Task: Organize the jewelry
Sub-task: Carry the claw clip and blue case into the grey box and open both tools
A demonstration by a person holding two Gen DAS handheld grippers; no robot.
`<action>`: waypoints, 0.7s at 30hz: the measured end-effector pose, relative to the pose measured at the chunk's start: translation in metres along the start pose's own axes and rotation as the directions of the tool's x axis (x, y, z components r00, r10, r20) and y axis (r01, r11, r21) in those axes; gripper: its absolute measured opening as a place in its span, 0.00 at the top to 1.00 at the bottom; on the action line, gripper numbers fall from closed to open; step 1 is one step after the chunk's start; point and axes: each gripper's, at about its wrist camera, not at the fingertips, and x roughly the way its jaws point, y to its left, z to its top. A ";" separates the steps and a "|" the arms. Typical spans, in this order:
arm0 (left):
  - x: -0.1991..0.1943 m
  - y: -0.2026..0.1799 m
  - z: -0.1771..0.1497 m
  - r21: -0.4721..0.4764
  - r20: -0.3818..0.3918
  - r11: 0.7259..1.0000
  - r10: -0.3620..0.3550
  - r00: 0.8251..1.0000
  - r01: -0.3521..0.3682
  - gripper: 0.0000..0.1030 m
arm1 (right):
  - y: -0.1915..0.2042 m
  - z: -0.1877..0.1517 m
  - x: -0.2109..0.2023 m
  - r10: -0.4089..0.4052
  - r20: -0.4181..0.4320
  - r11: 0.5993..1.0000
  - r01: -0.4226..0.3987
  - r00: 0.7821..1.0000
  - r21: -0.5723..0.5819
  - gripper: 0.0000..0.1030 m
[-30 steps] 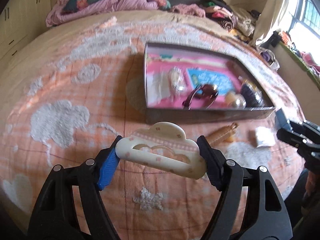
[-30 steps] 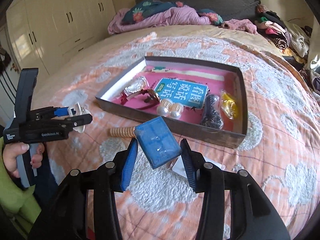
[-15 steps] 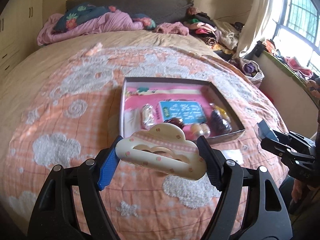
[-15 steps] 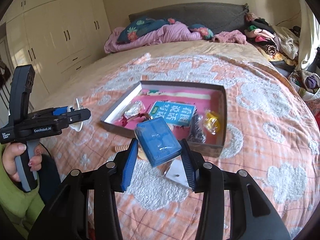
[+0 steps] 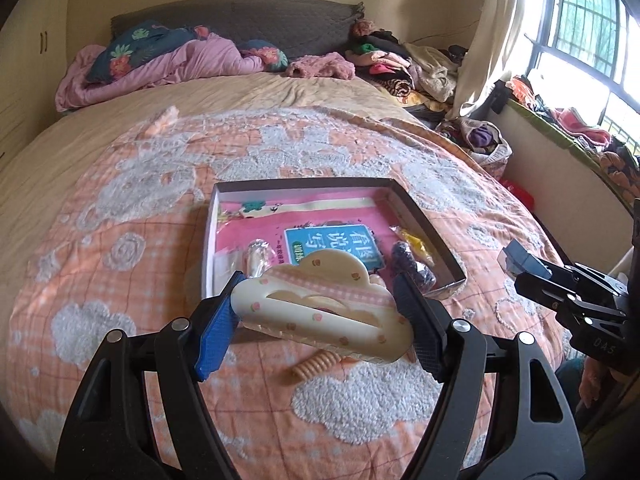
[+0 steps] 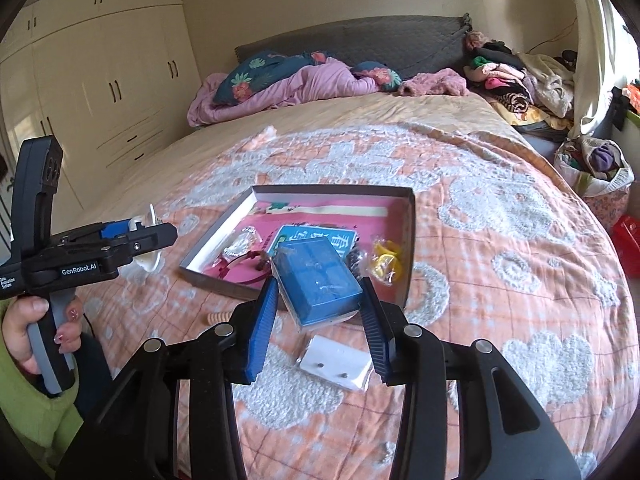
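We are mid-carry above the bed (image 5: 120, 208): our left tongs (image 5: 320, 312) pinch a cream cloud-shaped hair clip (image 5: 320, 308), our right tongs (image 6: 316, 304) are closing on a blue box (image 6: 316, 280), and next each needs lowering into the tray (image 5: 416, 216) at twelve o'clock.

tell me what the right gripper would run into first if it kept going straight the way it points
Probably the near wall of the shallow grey cardboard tray, just beyond the blue plastic box clamped in the right gripper; the box would meet it first. Depth is unclear, so it could clear the wall and land inside.
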 end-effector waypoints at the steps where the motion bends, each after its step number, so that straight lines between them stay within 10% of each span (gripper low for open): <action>1: 0.001 -0.001 0.001 0.002 0.000 1.000 -0.002 1.000 0.002 0.35 | -0.001 0.001 0.000 -0.004 0.002 1.000 0.004 1.000 0.002 0.62; 21: 0.031 -0.012 0.022 0.029 -0.010 0.999 -0.028 1.000 0.028 0.35 | -0.015 0.023 0.012 -0.063 0.022 0.998 0.063 0.998 0.003 0.63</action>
